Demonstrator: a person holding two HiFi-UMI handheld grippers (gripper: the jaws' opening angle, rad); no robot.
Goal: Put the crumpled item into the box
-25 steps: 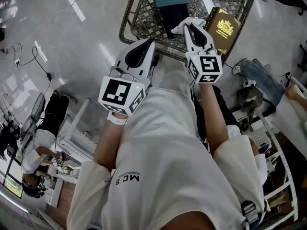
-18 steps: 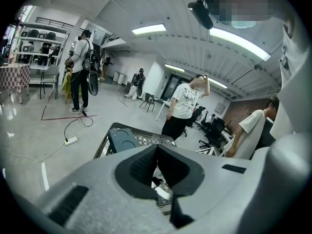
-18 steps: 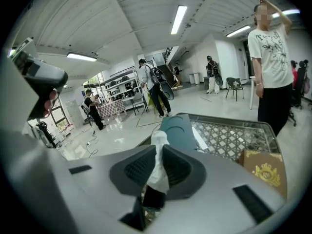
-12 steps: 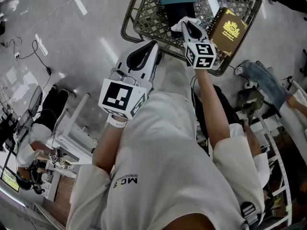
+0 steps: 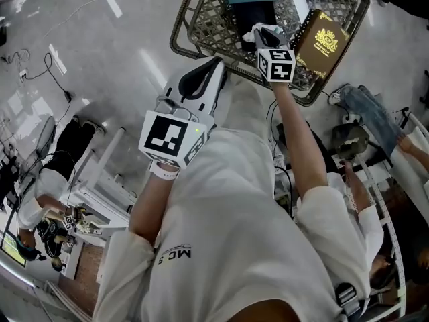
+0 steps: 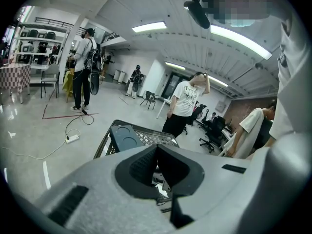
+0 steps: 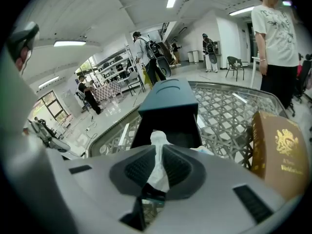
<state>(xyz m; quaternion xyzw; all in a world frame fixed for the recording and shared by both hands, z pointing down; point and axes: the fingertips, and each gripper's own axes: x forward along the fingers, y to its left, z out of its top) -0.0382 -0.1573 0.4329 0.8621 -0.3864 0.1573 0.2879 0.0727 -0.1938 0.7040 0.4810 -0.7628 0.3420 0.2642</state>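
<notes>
White and crumpled, the item (image 7: 157, 139) was pinched between the closed jaws of the right gripper (image 7: 156, 154), with a tuft standing up past the tips. It hung just in front of the dark open mouth of the teal box (image 7: 168, 101), which lay on the wire-mesh table (image 7: 229, 113).

In the head view the right gripper (image 5: 263, 35) was stretched out over the table's near rim, at the near end of the box. I judged that the carry was almost over and the release had not yet come.

The main risk was letting go short. From there the light paper could have dropped onto the mesh in front of the box, or caught on its edge and tipped out. It could also have clung to the ribbed pads when the jaws parted, then fallen wherever the gripper went. A push forward might have nudged the box along the mesh, since nothing braced it. A brown box with gold print (image 7: 279, 150) stood close on the right and could have been knocked by a sideways swing.

The left gripper (image 6: 156, 149) was held back from the table, its jaws together on nothing.
</notes>
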